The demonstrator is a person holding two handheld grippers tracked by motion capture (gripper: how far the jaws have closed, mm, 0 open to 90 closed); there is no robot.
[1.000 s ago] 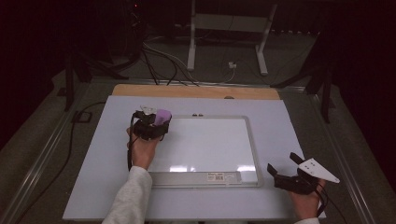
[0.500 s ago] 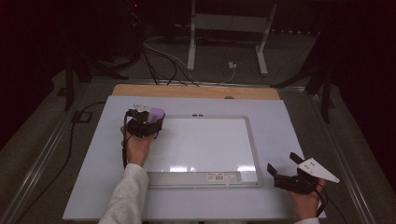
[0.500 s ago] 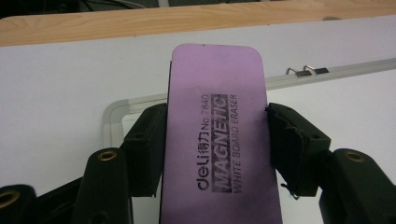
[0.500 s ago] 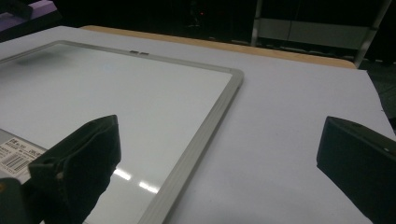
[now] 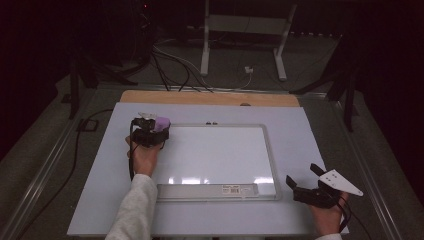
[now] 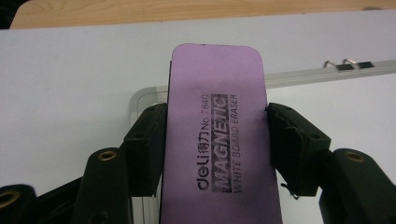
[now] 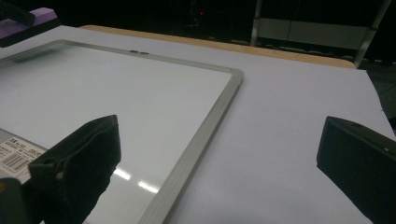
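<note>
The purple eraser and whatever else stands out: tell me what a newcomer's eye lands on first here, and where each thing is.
First, the purple eraser, printed "magnetic white board eraser", clamped between the left gripper's black jaws at the whiteboard's far left corner. Next, the whiteboard itself, wiped clean and lying flat in the middle of the pale table. Last, the right gripper at the near right corner, jaws spread and holding nothing.

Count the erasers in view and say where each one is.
1. The purple whiteboard eraser is clamped in the left gripper at the far left corner of the whiteboard. Nothing suggests another hidden one.
</note>
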